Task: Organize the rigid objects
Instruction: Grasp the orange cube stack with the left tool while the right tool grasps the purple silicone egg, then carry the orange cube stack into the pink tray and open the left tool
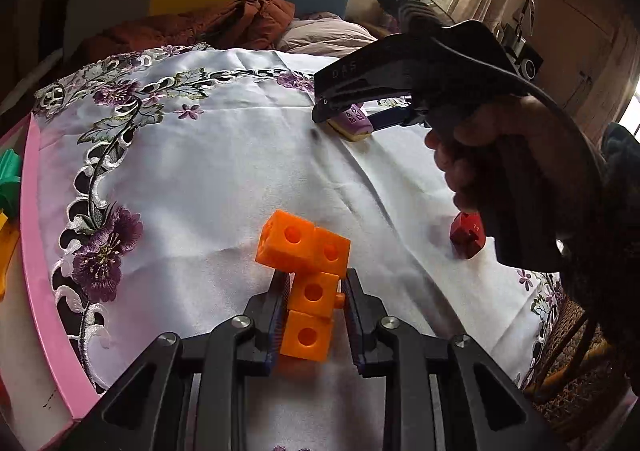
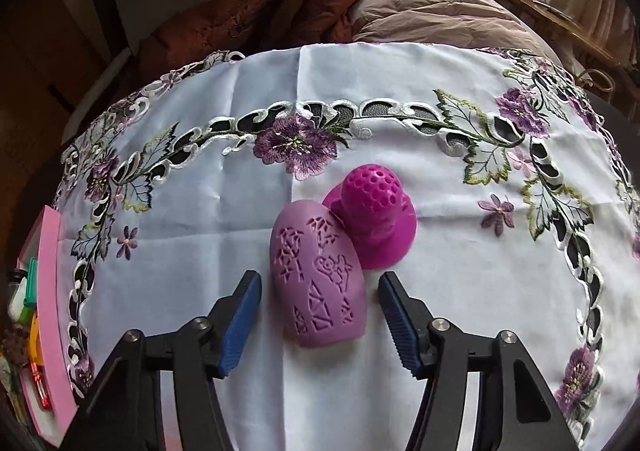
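Note:
An orange piece (image 1: 308, 263) made of joined holed cubes stands over the white embroidered tablecloth (image 1: 200, 179), and my left gripper (image 1: 318, 299) is shut on its lower cubes. In the right wrist view a lilac egg-shaped shell (image 2: 318, 275) with cut-out patterns lies on the tablecloth (image 2: 200, 243) between the blue pads of my right gripper (image 2: 318, 291). The jaws stand open, with a narrow gap on each side of the shell. A magenta perforated piece (image 2: 376, 219) leans against the shell's far end. The left wrist view shows the right gripper (image 1: 348, 117) over the lilac shell (image 1: 354, 127), held by a hand (image 1: 476, 155).
A small red piece (image 1: 466, 235) lies on the cloth under that hand. A pink-rimmed tray (image 1: 40, 251) with green and yellow items runs along the left edge; its pink rim (image 2: 52, 311) also shows in the right wrist view. Brown and pale bedding lies beyond the table.

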`<state>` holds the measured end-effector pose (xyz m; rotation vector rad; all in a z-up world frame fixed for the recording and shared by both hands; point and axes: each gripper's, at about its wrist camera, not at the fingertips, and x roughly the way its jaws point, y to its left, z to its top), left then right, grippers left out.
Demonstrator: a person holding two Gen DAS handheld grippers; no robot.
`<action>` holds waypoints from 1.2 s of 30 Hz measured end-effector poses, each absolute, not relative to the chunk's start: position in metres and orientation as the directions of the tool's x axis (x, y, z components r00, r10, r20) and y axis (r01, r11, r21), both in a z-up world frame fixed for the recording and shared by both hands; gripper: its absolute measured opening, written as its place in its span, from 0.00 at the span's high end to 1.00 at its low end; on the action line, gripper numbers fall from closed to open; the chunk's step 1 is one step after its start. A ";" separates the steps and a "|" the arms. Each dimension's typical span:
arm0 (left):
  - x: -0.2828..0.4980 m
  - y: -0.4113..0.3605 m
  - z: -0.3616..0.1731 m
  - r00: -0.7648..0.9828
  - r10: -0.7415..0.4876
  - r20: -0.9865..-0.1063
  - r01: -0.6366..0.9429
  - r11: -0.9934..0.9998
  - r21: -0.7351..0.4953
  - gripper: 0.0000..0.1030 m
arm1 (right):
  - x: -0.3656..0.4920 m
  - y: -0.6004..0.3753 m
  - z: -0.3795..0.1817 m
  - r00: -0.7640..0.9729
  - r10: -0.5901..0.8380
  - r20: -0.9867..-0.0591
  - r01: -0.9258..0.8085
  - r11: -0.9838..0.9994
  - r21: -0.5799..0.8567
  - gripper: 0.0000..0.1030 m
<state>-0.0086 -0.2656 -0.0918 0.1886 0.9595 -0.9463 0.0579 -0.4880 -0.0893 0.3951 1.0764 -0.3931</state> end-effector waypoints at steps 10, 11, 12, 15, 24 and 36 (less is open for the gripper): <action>-0.011 -0.263 -0.090 0.228 -0.613 -0.757 0.759 0.599 -0.256 0.75 | 0.033 -0.435 -0.086 0.412 -0.018 -0.911 0.282 0.953 0.109 0.56; -0.010 -0.261 -0.089 0.225 -0.613 -0.757 0.753 0.603 -0.264 0.75 | 0.028 -0.427 -0.087 0.417 -0.031 -0.908 0.257 0.963 0.085 0.56; -0.011 -0.258 -0.088 0.223 -0.613 -0.757 0.748 0.606 -0.270 0.75 | 0.023 -0.422 -0.088 0.423 -0.043 -0.905 0.246 0.967 0.070 0.56; -0.010 -0.252 -0.086 0.226 -0.607 -0.762 0.736 0.619 -0.274 0.75 | 0.018 -0.420 -0.091 0.439 -0.044 -0.897 0.232 0.970 0.066 0.56; -0.017 -0.229 -0.064 0.285 -0.603 -0.745 0.716 0.651 -0.254 0.77 | 0.013 -0.414 -0.093 0.473 -0.073 -0.878 0.199 0.980 0.025 0.57; -0.011 -0.173 -0.024 0.437 -0.558 -0.705 0.616 0.757 -0.217 0.77 | 0.014 -0.406 -0.094 0.486 -0.129 -0.864 0.162 0.985 -0.056 0.57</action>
